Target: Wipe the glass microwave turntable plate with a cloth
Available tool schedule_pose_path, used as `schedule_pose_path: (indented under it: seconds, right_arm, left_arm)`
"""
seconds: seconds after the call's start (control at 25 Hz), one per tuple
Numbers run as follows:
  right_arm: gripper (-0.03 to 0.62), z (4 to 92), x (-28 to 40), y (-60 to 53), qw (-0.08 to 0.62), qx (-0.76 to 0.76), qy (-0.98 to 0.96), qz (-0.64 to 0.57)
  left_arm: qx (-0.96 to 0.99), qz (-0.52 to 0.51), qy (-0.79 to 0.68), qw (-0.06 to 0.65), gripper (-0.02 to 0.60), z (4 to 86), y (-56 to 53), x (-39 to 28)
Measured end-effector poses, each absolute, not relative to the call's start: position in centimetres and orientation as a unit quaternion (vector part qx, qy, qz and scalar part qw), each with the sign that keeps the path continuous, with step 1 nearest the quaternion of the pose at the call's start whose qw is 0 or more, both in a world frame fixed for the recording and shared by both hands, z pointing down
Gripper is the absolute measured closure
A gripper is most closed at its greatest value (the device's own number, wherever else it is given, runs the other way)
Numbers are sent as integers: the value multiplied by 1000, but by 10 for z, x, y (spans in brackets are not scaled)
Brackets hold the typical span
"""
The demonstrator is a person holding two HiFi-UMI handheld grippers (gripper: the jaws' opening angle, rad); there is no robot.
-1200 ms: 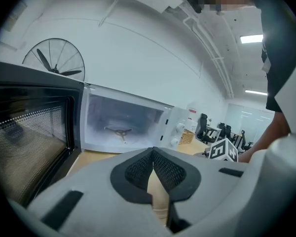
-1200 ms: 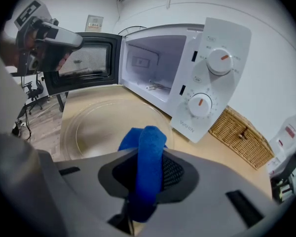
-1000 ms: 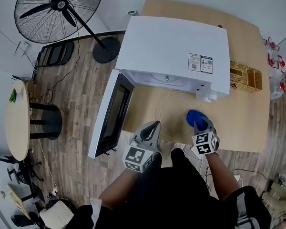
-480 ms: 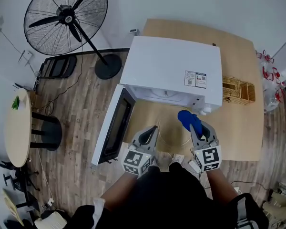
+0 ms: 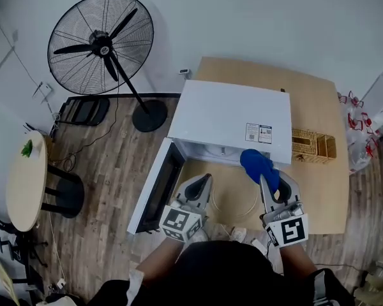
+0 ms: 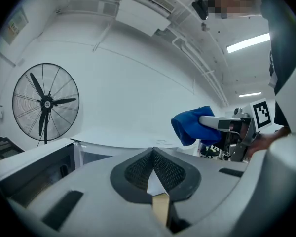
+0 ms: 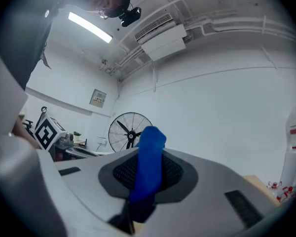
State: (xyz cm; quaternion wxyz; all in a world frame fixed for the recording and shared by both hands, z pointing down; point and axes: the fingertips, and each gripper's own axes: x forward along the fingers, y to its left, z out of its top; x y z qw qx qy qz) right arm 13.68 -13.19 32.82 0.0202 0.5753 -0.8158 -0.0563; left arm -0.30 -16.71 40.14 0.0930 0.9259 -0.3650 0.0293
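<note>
The glass turntable plate [image 5: 237, 204] lies on the wooden table [image 5: 319, 190] in front of the white microwave [image 5: 233, 123]. My right gripper [image 5: 269, 182] hangs above the plate's right side, shut on a blue cloth [image 5: 258, 162] that bunches out past its tips. In the right gripper view the cloth [image 7: 149, 167] stands up between the pads of the gripper [image 7: 150, 154]. My left gripper [image 5: 204, 182] is at the plate's left edge, jaws together [image 6: 153, 152], with nothing seen between them. From the left gripper view the cloth [image 6: 190, 125] shows raised at the right.
The microwave door [image 5: 154, 195] hangs open to the left, beside my left gripper. A wicker basket [image 5: 313, 145] sits on the table right of the microwave. A standing fan [image 5: 102, 43] and a round side table [image 5: 24, 182] are on the wooden floor at left.
My right gripper has lifted the blue cloth off the plate's right part and carried it up toward the microwave front. The left gripper stays by the plate's left edge.
</note>
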Motion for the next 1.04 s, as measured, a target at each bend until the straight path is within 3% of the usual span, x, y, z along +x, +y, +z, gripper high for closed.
schedule_pose_path:
  seconds: [0.64,1.04]
  right_arm:
    - [542,306,144,-137,-21,594,-800,-79]
    - [542,305,144,-138,-12,594,-800,-86]
  left_arm:
    - [914,-17,-390,108,580,376,-177,-14]
    - [912,-17,-396,106,580,374,-178,-15]
